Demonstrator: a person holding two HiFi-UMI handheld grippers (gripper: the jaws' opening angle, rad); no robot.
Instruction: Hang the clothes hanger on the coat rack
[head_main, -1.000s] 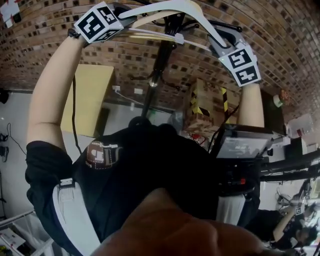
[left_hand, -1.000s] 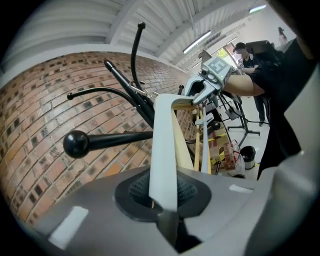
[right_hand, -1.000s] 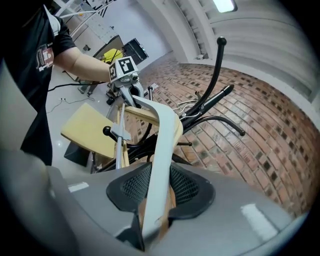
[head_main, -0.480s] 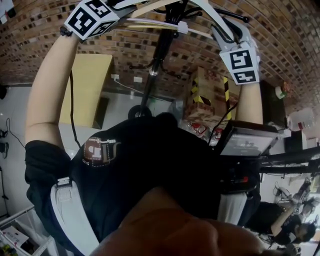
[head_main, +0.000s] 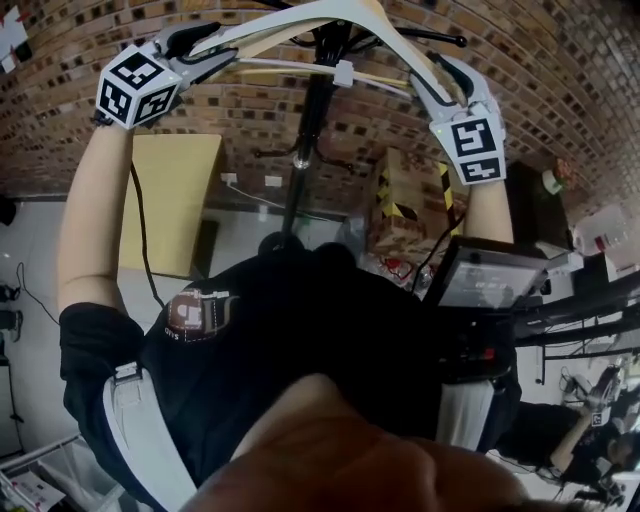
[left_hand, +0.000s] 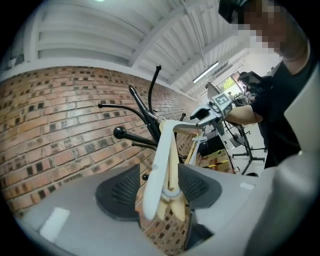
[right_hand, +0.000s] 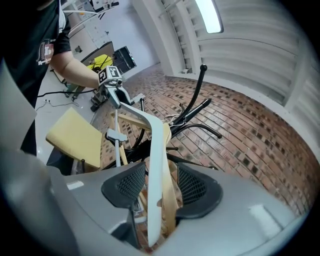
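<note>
Now that both sets of jaws have just been opened wide, the clothes hanger (head_main: 300, 22) is only straddled by the left gripper (head_main: 205, 45) and right gripper (head_main: 432, 78), not pinched. It's seemingly hung atop the coat rack (head_main: 305, 120), so only backing off is left.

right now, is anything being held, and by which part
Nothing: left gripper and right gripper have just opened their jaws; the hanger ends lie ungripped between them.
</note>
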